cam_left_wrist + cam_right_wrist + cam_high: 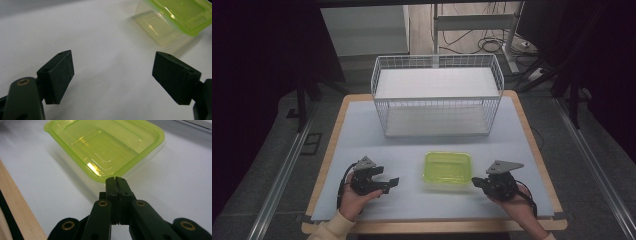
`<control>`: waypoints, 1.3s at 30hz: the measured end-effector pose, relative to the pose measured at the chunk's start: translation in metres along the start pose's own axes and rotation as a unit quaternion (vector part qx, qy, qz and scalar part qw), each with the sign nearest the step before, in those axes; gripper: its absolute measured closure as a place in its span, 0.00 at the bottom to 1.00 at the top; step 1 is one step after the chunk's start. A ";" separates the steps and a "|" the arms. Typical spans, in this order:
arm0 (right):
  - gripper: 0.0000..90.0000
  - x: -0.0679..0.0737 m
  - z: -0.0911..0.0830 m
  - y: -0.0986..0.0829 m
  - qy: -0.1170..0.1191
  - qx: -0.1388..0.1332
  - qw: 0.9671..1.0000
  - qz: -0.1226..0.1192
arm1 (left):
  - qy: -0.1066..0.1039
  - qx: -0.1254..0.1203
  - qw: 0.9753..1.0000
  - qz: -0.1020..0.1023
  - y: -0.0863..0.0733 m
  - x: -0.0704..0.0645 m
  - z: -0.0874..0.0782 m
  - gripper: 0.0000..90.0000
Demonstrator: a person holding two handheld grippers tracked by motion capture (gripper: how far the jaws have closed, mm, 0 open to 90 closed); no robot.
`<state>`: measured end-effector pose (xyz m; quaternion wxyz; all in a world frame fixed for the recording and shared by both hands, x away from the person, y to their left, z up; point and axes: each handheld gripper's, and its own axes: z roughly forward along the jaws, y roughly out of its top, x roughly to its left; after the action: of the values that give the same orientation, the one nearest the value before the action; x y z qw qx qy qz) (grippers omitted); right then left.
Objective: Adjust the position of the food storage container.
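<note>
Green-lidded container (448,167) sits on the desk (362,130) between grippers, ungrasped: right gripper (476,182) clenched empty at its edge, left gripper (393,182) spread wide nearby, wire basket (437,95) behind — pickup not started.

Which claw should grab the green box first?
Probably the left claw: its jaws stand wide open, aimed toward the box. The right claw sits closer, right at the box's rim, but its jaws are shut, so it must open first.
</note>
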<state>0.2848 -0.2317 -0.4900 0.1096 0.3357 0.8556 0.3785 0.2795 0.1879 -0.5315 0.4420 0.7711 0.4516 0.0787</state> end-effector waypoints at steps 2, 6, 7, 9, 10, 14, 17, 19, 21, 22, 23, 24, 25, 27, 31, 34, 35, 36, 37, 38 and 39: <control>1.00 -0.002 -0.003 0.000 0.000 -0.005 1.000 0.001 | 0.000 -0.001 1.000 -0.001 0.000 0.000 -0.001 0.19; 1.00 -0.015 -0.009 0.005 -0.024 -0.020 0.999 0.021 | -0.002 -0.004 1.000 -0.008 0.001 -0.001 -0.001 0.19; 1.00 -0.019 -0.009 0.007 -0.033 -0.021 0.999 0.027 | -0.003 -0.004 1.000 -0.008 0.001 -0.001 -0.001 0.19; 0.99 -0.029 -0.007 0.011 -0.049 -0.018 0.998 0.040 | -0.004 -0.003 1.000 -0.006 0.001 -0.002 -0.001 0.19; 0.99 -0.032 -0.004 0.014 -0.053 -0.015 0.997 0.046 | -0.004 -0.006 1.000 -0.008 0.001 -0.002 -0.001 0.19; 0.99 -0.041 0.012 0.023 -0.058 0.007 0.997 0.053 | -0.004 -0.006 1.000 -0.004 0.001 -0.002 -0.002 0.19; 0.99 -0.042 0.024 0.027 -0.059 0.021 0.996 0.056 | -0.005 -0.006 1.000 -0.004 0.001 -0.001 -0.003 0.19; 0.99 -0.041 0.029 0.028 -0.060 0.028 0.996 0.055 | -0.006 -0.006 1.000 -0.004 0.000 -0.001 -0.003 0.19; 0.98 -0.040 0.031 0.029 -0.062 0.031 0.996 0.052 | -0.006 -0.005 1.000 -0.004 0.000 -0.001 -0.003 0.19; 0.98 -0.039 0.031 0.029 -0.065 0.033 0.996 0.049 | -0.006 -0.005 1.000 -0.004 0.000 -0.001 -0.003 0.19; 0.98 -0.038 0.031 0.029 -0.067 0.035 0.996 0.046 | -0.006 -0.005 1.000 -0.004 0.000 -0.001 -0.003 0.19; 0.98 -0.037 0.031 0.029 -0.067 0.036 0.996 0.047 | -0.006 -0.005 1.000 -0.004 0.000 -0.001 -0.003 0.19; 0.99 -0.037 0.031 0.029 -0.069 0.037 0.996 0.046 | -0.006 -0.005 1.000 -0.003 0.000 -0.002 -0.002 0.19; 0.99 -0.036 0.032 0.029 -0.070 0.038 0.996 0.043 | -0.006 -0.004 1.000 -0.002 0.000 -0.002 -0.002 0.19; 1.00 -0.034 0.035 0.031 -0.080 0.044 0.995 0.032 | -0.005 -0.003 1.000 -0.003 0.000 -0.002 -0.002 0.19; 1.00 -0.032 0.038 0.033 -0.079 0.047 0.995 0.029 | -0.004 -0.003 1.000 -0.004 0.000 -0.001 -0.001 0.19; 1.00 -0.031 0.039 0.035 -0.079 0.048 0.995 0.026 | -0.004 -0.003 1.000 -0.004 0.000 -0.001 -0.001 0.19; 1.00 -0.030 0.040 0.036 -0.078 0.048 0.996 0.024 | -0.004 -0.003 1.000 -0.003 0.000 -0.001 -0.001 0.19; 1.00 -0.029 0.042 0.037 -0.077 0.048 0.996 0.022 | -0.005 -0.003 1.000 -0.003 0.000 -0.001 -0.001 0.19; 1.00 -0.027 0.044 0.039 -0.075 0.049 0.996 0.018 | -0.005 -0.003 1.000 -0.004 0.000 -0.001 -0.001 0.19; 1.00 -0.026 0.045 0.040 -0.075 0.049 0.996 0.015 | -0.005 -0.003 1.000 -0.003 0.000 -0.001 -0.001 0.19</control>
<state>0.3438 -0.2038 -0.4943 0.1515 0.3813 0.8571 0.3116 0.2781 0.1880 -0.5304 0.4466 0.7687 0.4518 0.0746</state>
